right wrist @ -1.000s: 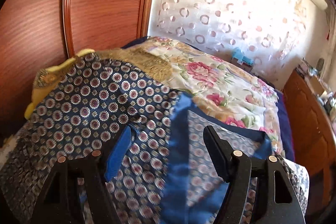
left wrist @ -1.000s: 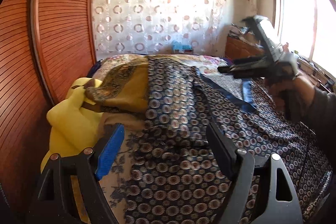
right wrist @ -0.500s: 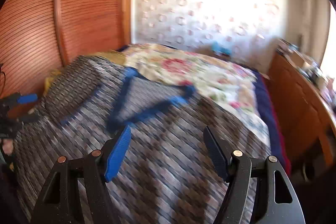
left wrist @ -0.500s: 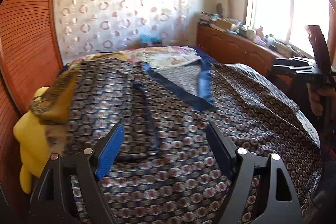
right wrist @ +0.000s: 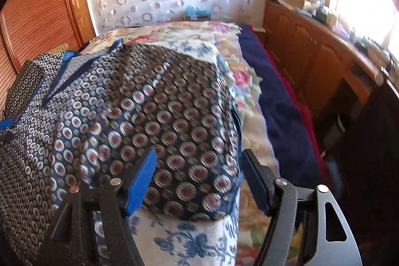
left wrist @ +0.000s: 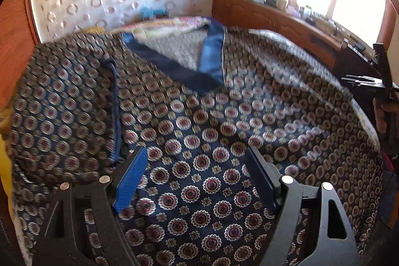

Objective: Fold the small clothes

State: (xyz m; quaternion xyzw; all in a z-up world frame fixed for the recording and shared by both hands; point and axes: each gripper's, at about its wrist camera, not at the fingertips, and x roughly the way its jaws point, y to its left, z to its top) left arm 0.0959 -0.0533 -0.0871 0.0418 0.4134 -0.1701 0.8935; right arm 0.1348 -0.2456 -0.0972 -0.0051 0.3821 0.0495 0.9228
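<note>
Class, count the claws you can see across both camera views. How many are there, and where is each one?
2. The left claw hangs open over the patterned garment; the right claw hangs open above that garment's edge at the bedside. None seem hidden.

- My patterned garment [left wrist: 204,141] runs off the left-wrist view's bottom edge; its medallions blur toward the bed's far edge.
- My right claw [left wrist: 359,81] is cut by that view's right edge; its grip is unclear.
- Clutter on the sideboard [right wrist: 321,49] is too small to identify.

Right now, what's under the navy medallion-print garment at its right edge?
The navy medallion-print garment lies on a white blue-flowered cloth over a pink floral quilt. Anything beneath its middle is covered.
</note>
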